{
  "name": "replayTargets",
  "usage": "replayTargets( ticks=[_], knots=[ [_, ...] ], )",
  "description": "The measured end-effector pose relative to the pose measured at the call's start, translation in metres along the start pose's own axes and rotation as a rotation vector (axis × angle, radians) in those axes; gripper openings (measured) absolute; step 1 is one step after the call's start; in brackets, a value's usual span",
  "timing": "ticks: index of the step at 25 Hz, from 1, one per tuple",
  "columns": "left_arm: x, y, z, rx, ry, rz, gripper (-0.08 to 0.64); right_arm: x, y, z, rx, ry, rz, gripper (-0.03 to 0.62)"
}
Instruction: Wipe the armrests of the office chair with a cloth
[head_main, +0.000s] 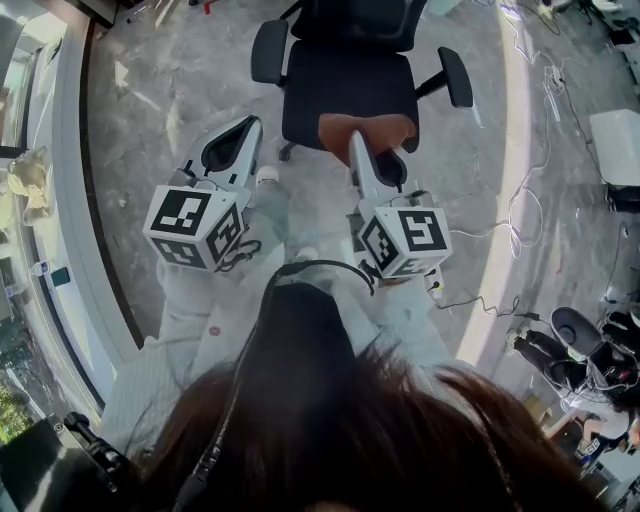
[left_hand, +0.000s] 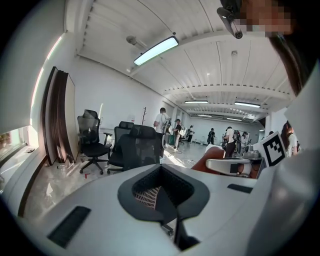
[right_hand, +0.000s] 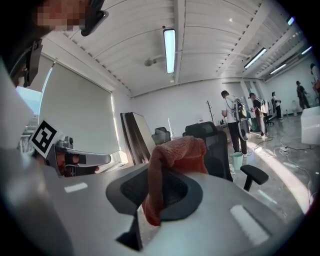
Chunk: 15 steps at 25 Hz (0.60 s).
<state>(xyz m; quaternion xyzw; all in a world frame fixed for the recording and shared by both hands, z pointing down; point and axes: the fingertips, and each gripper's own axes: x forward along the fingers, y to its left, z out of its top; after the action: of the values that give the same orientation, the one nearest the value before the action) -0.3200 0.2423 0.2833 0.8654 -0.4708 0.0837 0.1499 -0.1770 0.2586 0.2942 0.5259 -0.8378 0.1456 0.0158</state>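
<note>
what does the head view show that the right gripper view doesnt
Only the head view: both armrests of the office chair at once, its seat from above, and cables on the floor. Only the right gripper view: ceiling lights and people standing further back. Both: the chair, the cloth clamped in the right gripper, and the left gripper.

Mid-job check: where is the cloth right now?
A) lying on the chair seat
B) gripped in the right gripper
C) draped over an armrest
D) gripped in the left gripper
B: the cloth hangs pinched in the closed jaws of the right gripper; the left gripper is shut on nothing.
</note>
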Motion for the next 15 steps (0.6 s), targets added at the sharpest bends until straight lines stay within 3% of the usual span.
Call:
replayTargets(
  ticks=[7,12,15],
  knots=[
    [0.073,0.110,0.033,-0.016,0.011,-0.030,0.003,0.142,-0.001,0.006,0.001,0.049,-0.005,0.037],
    [0.127,0.182,0.053,-0.016,0.058,-0.084,0.003,0.252,-0.016,-0.003,0.121,0.082,-0.023,0.037],
    [0.157,0.209,0.055,-0.021,0.099,-0.113,0.003,0.300,-0.025,-0.006,0.143,0.107,-0.048,0.037]
  ],
)
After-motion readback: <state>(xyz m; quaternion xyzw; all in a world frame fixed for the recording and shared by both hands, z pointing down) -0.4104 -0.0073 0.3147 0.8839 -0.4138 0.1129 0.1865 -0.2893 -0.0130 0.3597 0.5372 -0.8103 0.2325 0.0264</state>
